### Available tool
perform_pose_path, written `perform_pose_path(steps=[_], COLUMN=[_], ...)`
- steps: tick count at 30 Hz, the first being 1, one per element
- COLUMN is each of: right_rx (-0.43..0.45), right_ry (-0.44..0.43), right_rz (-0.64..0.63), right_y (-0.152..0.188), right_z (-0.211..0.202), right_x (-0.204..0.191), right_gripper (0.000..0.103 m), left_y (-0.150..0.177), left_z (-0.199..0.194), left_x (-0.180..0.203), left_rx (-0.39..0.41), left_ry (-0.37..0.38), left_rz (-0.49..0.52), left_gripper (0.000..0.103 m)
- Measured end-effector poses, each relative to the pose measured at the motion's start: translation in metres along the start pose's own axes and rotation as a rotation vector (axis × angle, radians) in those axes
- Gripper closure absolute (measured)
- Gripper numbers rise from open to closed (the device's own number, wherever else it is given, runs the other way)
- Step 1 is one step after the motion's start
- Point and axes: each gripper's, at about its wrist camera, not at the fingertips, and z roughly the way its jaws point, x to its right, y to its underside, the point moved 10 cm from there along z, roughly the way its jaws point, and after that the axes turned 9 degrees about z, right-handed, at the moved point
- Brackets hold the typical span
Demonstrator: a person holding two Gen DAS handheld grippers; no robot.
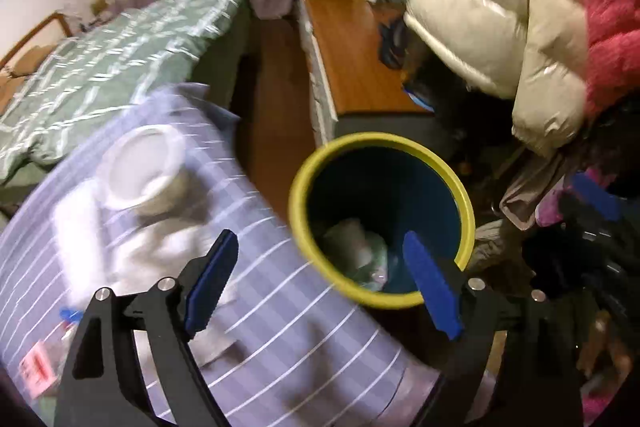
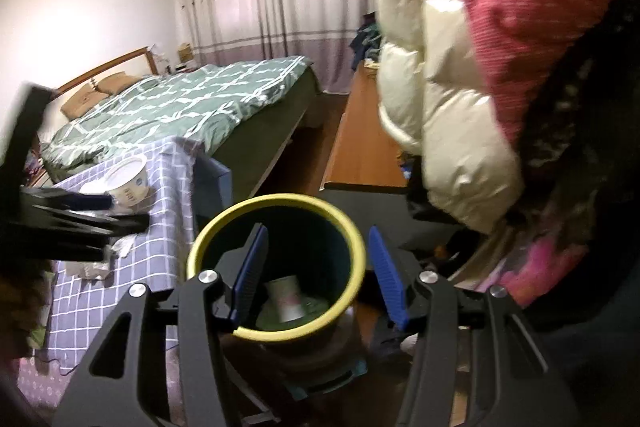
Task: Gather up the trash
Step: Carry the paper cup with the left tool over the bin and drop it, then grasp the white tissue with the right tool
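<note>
Both tools, left and right, spread empty over the bin; puffy jackets crowd beside.

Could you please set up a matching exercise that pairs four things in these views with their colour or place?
Things:
1. trash bin
2. paper bowl
3. bed cover
4. puffer jacket

Descriptions:
A. green with white lines
B. cream, hanging at right
C. yellow rim, trash inside
D. on the checked blue cloth

Pairs: 1-C, 2-D, 3-A, 4-B
</note>
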Motion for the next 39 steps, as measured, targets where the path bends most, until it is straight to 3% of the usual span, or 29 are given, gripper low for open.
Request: perform_pose_path(steps=[6,10,14,18,22,23,26,32,35,37,39], right_rx=[-0.071,-0.118,-0.181,-0.240,-0.269,-0.275,-0.305,-0.392,-0.384,-0.373,-0.359], right_ry=[-0.087,-0.169,-0.275,-0.352,-0.377,-0.375,-0.346,-0.283,-0.260,-0.246,-0.240], right_rz=[-0.054,-0.115,-0.166,-0.224,-0.264,-0.271,-0.302,-0.305,-0.335,-0.352,-0.360], right_y=[0.021,0.034,0.045,0.052,0.055,0.057,0.064,0.086,0.094,0.095,0.095], right_z=[0.019,0.030,0.041,0.060,0.083,0.091,0.113,0.147,0.150,0.150,0.149], right_x=[-0.055,-0.107,-0.170,-0.229,-0.269,-0.278,-0.294,-0.298,-0.300,-0.300,-0.300], right_gripper=[0.052,0.052,0.051,0.047,0.042,0.037,0.035,0.035,0.035,0.042,0.059], left_y=[0.054,0.099,0.150,0.196,0.228,0.235,0.250,0.261,0.261,0.260,0.258], left_z=[-0.083,-0.133,-0.179,-0.213,-0.230,-0.232,-0.233,-0.227,-0.223,-0.221,-0.219], left_x=[-0.071,-0.128,-0.183,-0.219,-0.236,-0.239,-0.243,-0.240,-0.235,-0.235,-0.232], left_rx=[0.076,0.117,0.156,0.174,0.174,0.177,0.178,0.169,0.164,0.158,0.156], left_ry=[-0.106,-0.181,-0.302,-0.384,-0.418,-0.413,-0.395,-0.417,-0.422,-0.425,-0.422], left_rz=[-0.107,-0.219,-0.317,-0.408,-0.438,-0.452,-0.482,-0.481,-0.479,-0.475,-0.478], left_gripper=[0.016,0.015,0.011,0.010,0.009,0.008,0.008,0.008,0.008,0.008,0.008])
